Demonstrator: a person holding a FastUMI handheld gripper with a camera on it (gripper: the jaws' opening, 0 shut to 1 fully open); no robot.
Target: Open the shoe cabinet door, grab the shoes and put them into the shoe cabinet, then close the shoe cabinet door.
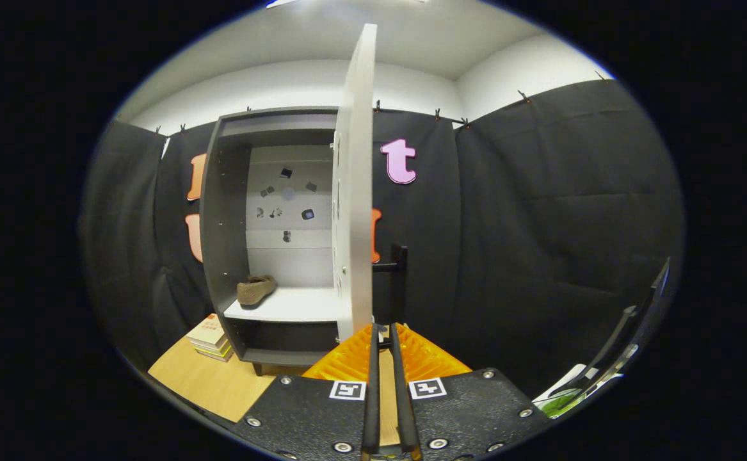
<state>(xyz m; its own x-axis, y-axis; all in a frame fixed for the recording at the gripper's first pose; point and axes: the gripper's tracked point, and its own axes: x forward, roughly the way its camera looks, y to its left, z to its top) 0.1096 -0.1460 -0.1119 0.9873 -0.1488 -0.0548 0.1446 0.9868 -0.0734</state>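
Nearly closed, gripper point(383, 333) jaws by door point(355, 192) edge; shoe point(255, 289) shelved beyond

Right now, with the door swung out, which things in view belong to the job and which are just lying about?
Job:
- shoe cabinet, open
- cabinet door, edge-on ahead of the gripper
- black door handle
- brown shoe, on the white shelf
- gripper, fingers nearly together, close to the door's edge

Lying about:
- stack of books beside the cabinet
- wooden table

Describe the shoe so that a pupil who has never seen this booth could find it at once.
Find the tall dark cabinet, its pale door swung open edge-on just ahead of the gripper, whose fingers are nearly closed. On its white shelf lies a brown flat shoe, the only thing there.
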